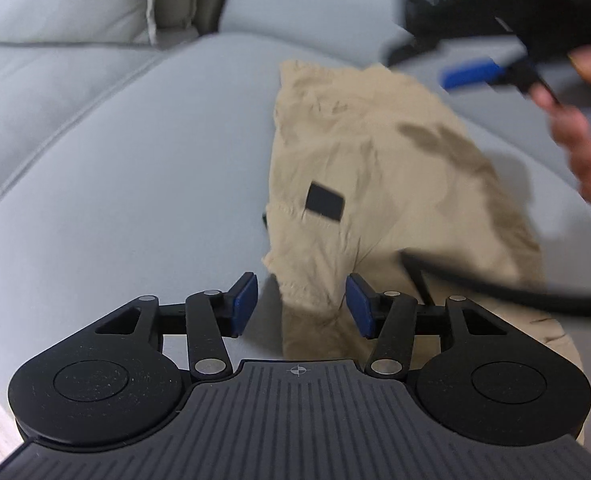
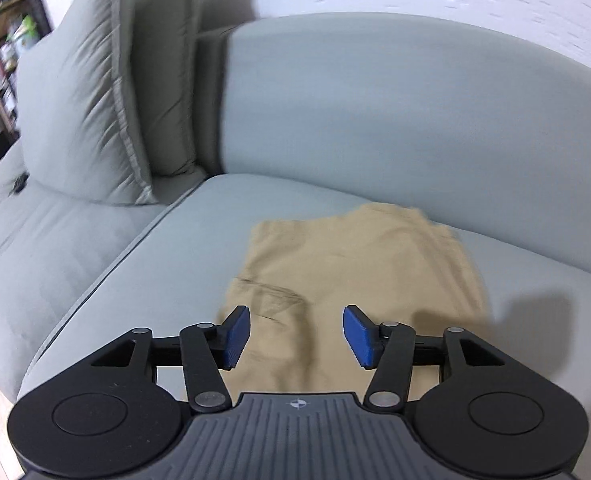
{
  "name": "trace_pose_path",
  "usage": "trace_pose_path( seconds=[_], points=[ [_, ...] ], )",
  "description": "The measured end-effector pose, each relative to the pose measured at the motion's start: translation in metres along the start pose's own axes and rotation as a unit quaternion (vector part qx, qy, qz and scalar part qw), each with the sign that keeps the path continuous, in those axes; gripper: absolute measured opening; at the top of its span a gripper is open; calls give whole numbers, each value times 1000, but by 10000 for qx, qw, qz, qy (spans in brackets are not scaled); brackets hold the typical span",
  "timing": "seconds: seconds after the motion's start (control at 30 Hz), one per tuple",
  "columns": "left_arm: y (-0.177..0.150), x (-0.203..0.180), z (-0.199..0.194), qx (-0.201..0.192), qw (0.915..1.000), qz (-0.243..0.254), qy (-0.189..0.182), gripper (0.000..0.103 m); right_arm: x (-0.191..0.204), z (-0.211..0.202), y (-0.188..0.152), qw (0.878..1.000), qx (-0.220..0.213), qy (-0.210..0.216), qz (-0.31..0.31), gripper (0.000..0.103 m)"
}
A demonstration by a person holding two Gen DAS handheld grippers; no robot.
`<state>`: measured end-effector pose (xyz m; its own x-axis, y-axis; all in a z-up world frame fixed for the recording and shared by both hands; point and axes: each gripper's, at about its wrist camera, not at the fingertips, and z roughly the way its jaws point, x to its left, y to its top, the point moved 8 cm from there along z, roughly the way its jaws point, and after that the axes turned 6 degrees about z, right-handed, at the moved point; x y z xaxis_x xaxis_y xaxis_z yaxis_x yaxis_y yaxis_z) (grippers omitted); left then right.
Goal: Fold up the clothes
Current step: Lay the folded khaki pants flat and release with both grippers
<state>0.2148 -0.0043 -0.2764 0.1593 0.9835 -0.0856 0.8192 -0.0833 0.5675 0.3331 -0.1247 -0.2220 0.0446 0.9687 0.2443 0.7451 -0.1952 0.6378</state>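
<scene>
Tan garment [image 2: 355, 280] lies folded on the grey sofa seat [image 2: 183, 248], centre to lower centre of both views, a black patch [image 1: 325, 202] on its upper layer; grey cushions [image 2: 83, 120] stand upper left. Left gripper [image 1: 301, 306] and right gripper [image 2: 297, 336] both show jaws spread, nothing pinched. In the left wrist view the right gripper, its holding hand [image 1: 579, 140] and a black cable [image 1: 515, 292] are blurred, the cable crossing the cloth's lower right.
</scene>
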Motion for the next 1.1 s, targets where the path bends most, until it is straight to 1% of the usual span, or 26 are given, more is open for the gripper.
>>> trace_pose_path(
  seconds=[0.07,0.1,0.17,0.2,0.23,0.27,0.3,0.33,0.43,0.47,0.5,0.53,0.57,0.6,0.63,0.73,0.8,0.83,0.87,0.9,0.93,0.97,1.0,1.03,1.07,1.1],
  points=[
    [3,-4,-10,-152,9999,63,24,55,-31,-20,-8,9997,47,-50,228,51],
    [4,-9,-20,-248,9996,114,4,55,-42,-29,-14,9996,102,-70,266,50],
    [7,-11,-25,-311,9993,191,-66,54,-58,-42,-32,9993,240,-85,276,48],
    [9,-16,-25,-289,9991,278,-121,52,-64,-51,-42,9991,319,-100,270,39],
    [10,-21,-26,-254,9988,375,-180,41,-67,-56,-53,9989,386,-94,264,33],
    [5,-31,-28,-118,9981,548,-274,35,-69,-61,-66,9985,464,-55,267,22],
    [0,-41,-29,9,9968,709,-359,34,-73,-71,-83,9980,571,4,285,20],
    [-5,-46,-30,81,9961,789,-379,33,-74,-76,-96,9975,646,47,294,20],
    [-36,-69,-17,721,9904,1115,-384,31,-75,-85,-131,9965,789,112,269,19],
    [-42,-71,-14,856,9888,1168,-362,31,-76,-86,-146,9957,867,118,302,19],
    [-50,-76,-10,992,9851,1382,-240,32,-78,-86,-162,9941,1016,106,368,19],
    [-57,-80,-8,1110,9812,1573,-131,33,-82,-84,-180,9909,1259,70,477,18],
    [-57,-81,-9,1100,9808,1609,-108,35,-86,-83,-192,9884,1409,46,559,17],
    [-57,-84,-18,1074,9795,1706,-48,36,-88,-88,-195,9887,1367,75,610,17],
    [-56,-86,-23,1063,9798,1694,-61,38,-91,-100,-194,9907,1172,164,665,17],
    [-50,-94,-49,758,9810,1788,-13,57,-108,-146,-178,9955,394,367,786,18],
    [-51,-100,-62,559,9802,1898,93,58,-120,-163,-171,9954,157,375,865,27],
    [-54,-100,-63,556,9799,1911,137,58,-125,-169,-169,9948,96,412,928,27],
    [-59,-100,-65,590,9788,1940,280,59,-134,-180,-168,9934,-22,460,1053,27],
    [-69,-99,-65,749,9774,1941,386,59,-143,-189,-168,9919,-138,466,1170,27],
    [-72,-98,-66,810,9774,1915,389,59,-148,-194,-166,9909,-219,464,1243,27],
    [-80,-96,-66,952,9782,1804,386,59,-151,-194,-166,9908,-228,476,1247,27],
    [-85,-95,-67,983,9798,1701,364,58,-153,-195,-168,9906,-160,544,1244,27],
    [-89,-93,-69,940,9830,1540,347,56,-150,-191,-172,9904,-27,641,1227,27],
    [-90,-93,-72,754,9873,1363,323,54,-144,-184,-177,9902,115,729,1183,27],
    [-90,-93,-73,643,9887,1322,293,53,-138,-178,-182,9898,257,817,1139,30]
  ],
)
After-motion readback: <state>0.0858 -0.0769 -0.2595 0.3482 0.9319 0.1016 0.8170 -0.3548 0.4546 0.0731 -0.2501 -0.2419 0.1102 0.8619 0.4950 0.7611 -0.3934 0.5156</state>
